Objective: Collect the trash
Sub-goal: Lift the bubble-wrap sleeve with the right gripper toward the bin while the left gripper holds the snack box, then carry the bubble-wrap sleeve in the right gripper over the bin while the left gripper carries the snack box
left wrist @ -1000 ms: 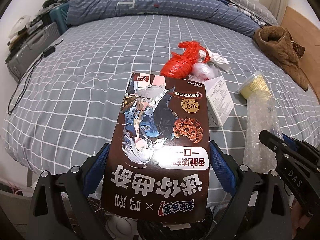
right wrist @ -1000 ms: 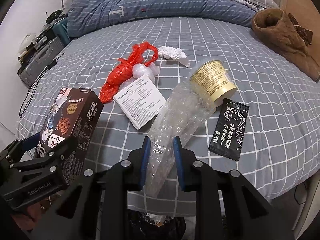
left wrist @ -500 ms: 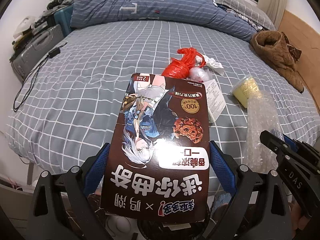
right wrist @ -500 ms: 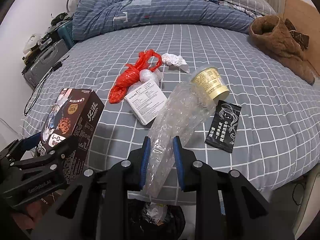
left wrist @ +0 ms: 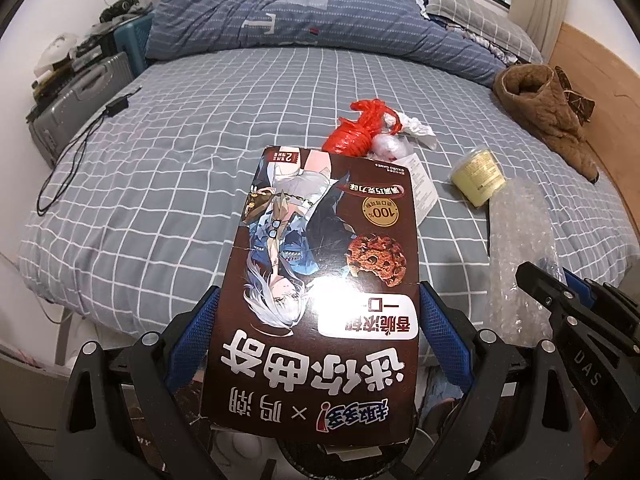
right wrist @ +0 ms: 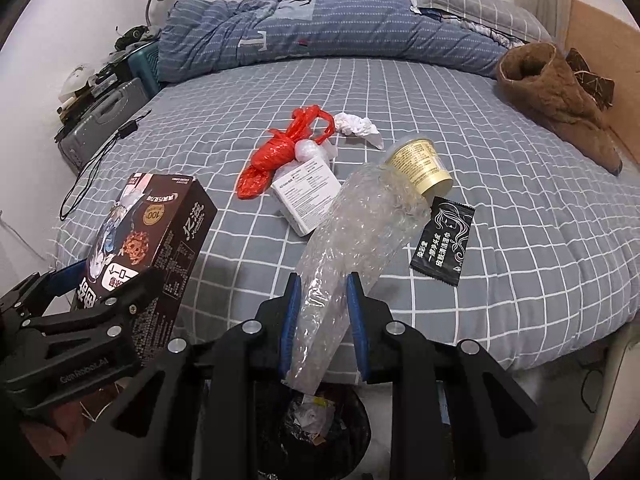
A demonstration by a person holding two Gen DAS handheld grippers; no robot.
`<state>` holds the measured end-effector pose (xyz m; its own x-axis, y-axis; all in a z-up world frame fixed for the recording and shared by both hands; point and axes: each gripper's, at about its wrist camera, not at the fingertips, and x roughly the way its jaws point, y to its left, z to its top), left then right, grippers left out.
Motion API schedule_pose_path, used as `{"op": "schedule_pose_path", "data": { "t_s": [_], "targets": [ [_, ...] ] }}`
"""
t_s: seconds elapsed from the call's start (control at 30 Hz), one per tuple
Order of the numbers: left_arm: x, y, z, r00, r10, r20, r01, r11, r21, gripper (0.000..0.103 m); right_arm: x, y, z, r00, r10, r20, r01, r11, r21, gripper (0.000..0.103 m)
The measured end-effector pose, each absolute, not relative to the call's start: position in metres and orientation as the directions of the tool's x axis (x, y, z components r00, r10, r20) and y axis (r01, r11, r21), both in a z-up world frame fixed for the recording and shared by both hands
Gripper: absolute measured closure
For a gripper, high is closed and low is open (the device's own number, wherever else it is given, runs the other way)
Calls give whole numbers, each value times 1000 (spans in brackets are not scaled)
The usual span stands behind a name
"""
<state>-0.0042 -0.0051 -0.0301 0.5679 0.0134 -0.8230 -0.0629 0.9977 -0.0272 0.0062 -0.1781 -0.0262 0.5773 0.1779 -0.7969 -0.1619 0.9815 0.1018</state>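
A grey checked bed [right wrist: 500,216] fills both wrist views, its near edge running across the lower part of each frame, with a bin [right wrist: 320,428] of dark liner and scraps just below it at bottom centre of the right view.

The left gripper [left wrist: 316,320] holds a brown biscuit box [left wrist: 320,300] between blue pads, jaws spread wide on its sides and the box reaching up into frame centre. The box is tall and gripped low, so it could tip or twist out if the hold loosens before it is over the bin.

The right gripper [right wrist: 322,320] has its jaws narrow on a roll of bubble wrap [right wrist: 352,248], whose lower end hangs over the bin mouth while its top leans toward a yellow cup [right wrist: 420,164] at centre right. Whether it touches the cup cannot be told; if it does, pulling it away could drag or roll the cup. The wrap is soft and springy, and may catch on the rim or unfurl beside the bin when let go.

Still on the bed in the right view: a red bag [right wrist: 276,152] at centre, a white box [right wrist: 308,196] just right of it, a tissue [right wrist: 356,128] above, and a black sachet [right wrist: 444,240] right of the wrap. Light and flat, the sachet looks the likeliest to be missed or pinched with the sheet.
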Motion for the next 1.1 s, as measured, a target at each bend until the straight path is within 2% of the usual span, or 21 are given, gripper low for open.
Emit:
{"op": "schedule_pose_path", "data": {
  "t_s": [0.77, 1.1],
  "targets": [
    [-61, -14, -31, 554, 7, -833, -49, 999, -24, 11, -49, -178, -23, 574, 181, -798, -172, 980, 98, 80],
    [-89, -9, -53, 506, -5, -862, -53, 998, -37, 11, -78, -177, -40, 548, 178, -817, -173, 980, 98, 80]
  ]
}}
